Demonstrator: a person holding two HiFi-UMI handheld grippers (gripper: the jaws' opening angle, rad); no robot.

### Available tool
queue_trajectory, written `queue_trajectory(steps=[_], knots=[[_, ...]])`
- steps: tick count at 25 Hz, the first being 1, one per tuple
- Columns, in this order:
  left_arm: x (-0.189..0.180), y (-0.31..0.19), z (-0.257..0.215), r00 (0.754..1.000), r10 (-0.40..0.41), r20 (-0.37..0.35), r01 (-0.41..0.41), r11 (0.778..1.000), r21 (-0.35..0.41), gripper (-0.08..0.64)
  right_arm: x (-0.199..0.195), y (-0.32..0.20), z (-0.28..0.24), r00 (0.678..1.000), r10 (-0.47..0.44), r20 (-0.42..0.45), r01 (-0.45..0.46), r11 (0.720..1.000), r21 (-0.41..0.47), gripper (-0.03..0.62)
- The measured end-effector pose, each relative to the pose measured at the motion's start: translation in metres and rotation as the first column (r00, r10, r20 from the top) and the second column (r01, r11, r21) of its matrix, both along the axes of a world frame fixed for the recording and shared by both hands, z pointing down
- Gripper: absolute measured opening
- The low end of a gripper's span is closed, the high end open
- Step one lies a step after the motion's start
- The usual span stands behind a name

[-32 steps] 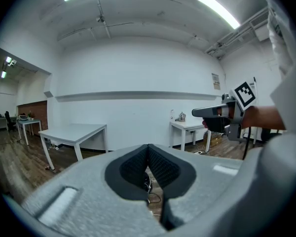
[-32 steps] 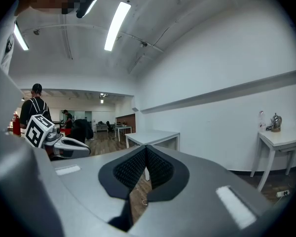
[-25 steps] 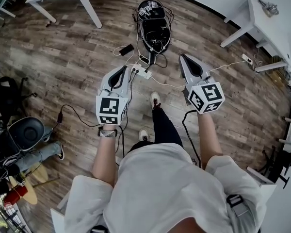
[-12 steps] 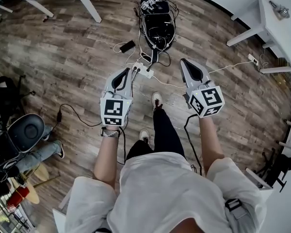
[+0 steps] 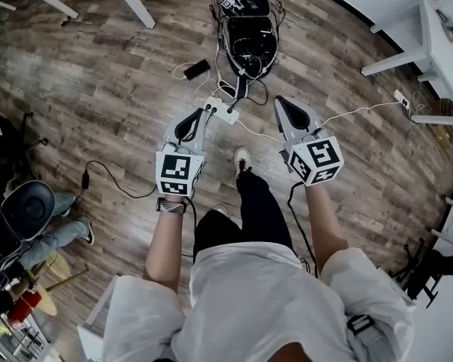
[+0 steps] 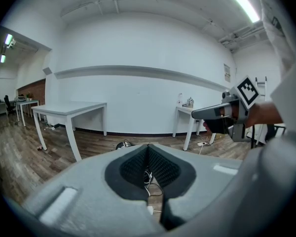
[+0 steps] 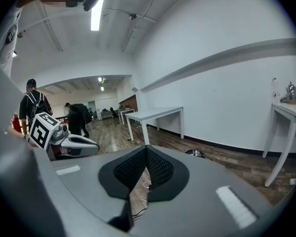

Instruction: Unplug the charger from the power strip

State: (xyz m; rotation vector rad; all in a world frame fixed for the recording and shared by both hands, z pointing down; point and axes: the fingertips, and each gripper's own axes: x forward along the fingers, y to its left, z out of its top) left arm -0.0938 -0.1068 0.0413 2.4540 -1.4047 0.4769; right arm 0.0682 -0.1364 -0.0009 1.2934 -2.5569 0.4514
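Left gripper (image 5: 202, 114) clenched tight, nothing between the ribbed pads (image 6: 135, 168); right gripper (image 5: 281, 102) pressed together too, also empty. Both held above the floor (image 5: 106, 89), pointing forward and a little downward.

Power strip (image 5: 223, 112) lying flat on the floor, away from every table leg, on the side toward the white wall. In the head view, just beside the left tip and well apart from the right one. Charger (image 5: 229, 108) probably the dark plug standing in the strip, but too small to confirm.

Possible trouble from here:
- Arriving with closed jaws and only pushing the strip away, because of no fixing to the floor. Open them first.
- Lifting the whole light strip together with the plug when pulling with one gripper alone. Better to pin the body with the other.
- Catching a wrong plug or one of the thin cables (image 5: 225, 89), crowded at the same end.

Strip of white hard plastic, long and boxy, probably slippery on the planks. Cables thin, soft, looping. Jaws of grey moulded plastic, black pads finely ribbed, meeting in a point. Floor of matt brown-grey wood-grain planks.
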Motion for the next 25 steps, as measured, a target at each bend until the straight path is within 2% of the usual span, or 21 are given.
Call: queue_trajectory(steps=[4,11,19,25], knots=[[0.006,-0.026,0.03,1.0,-0.005,-0.02,0.005,1.0,-0.024,0.005,0.0,-0.025,0.034,1.0,0.0,0.026,0.001,0.999,-0.037,0.002],[0.004,-0.042,0.1,1.0,-0.015,-0.011,0.014,0.997,-0.074,0.005,-0.001,-0.047,0.101,1.0,-0.007,-0.004,0.007,0.998,-0.06,0.002],[0.004,-0.042,0.207,1.0,0.002,-0.012,-0.003,0.991,-0.132,0.005,-0.006,-0.056,0.211,1.0,-0.002,-0.014,0.001,0.996,-0.092,0.002],[0.01,-0.045,0.286,0.999,0.022,0.028,-0.018,0.992,-0.121,0.005,-0.01,-0.052,0.299,1.0,-0.019,-0.017,0.017,0.993,-0.118,0.002]])
